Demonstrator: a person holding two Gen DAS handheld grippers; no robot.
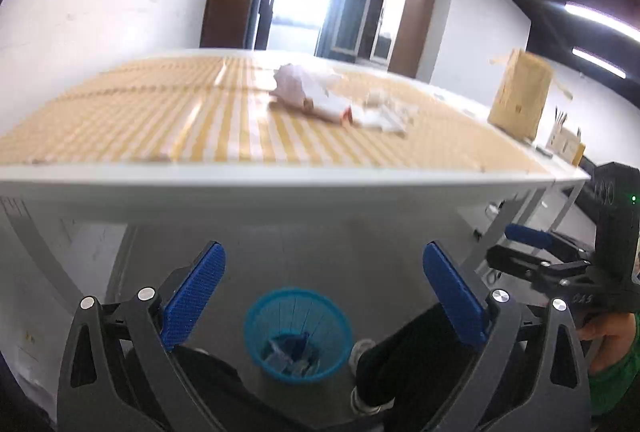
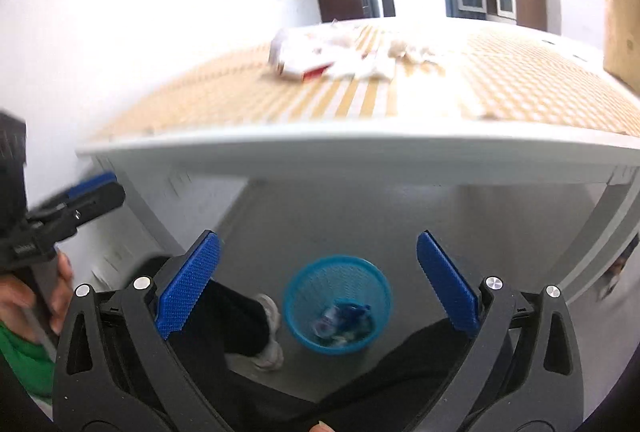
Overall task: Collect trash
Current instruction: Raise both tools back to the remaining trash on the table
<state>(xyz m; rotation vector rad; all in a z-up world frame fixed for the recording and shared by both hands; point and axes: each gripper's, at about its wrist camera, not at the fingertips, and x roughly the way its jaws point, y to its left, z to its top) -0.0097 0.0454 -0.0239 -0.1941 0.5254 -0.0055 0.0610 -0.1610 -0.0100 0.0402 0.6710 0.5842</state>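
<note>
Blue mesh bin (image 1: 298, 334) on the floor below both empty, wide-apart claws, left claw (image 1: 324, 296) and right claw (image 2: 318, 284).

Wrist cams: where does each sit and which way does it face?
Left wrist: on the left tongs, below the table edge, facing paper trash; legs, right tongs show.
Right wrist: on the right tongs, same heading; left tongs, hand show.
Shared: table, trash, blue bin on the floor.

Trash pile (image 1: 332, 100) lying on table (image 1: 280, 180), centre of frame. Box (image 1: 520, 92) standing on table, right of pile. Bin (image 1: 298, 332) on floor (image 1: 340, 252), lower centre, holding scraps.
</note>
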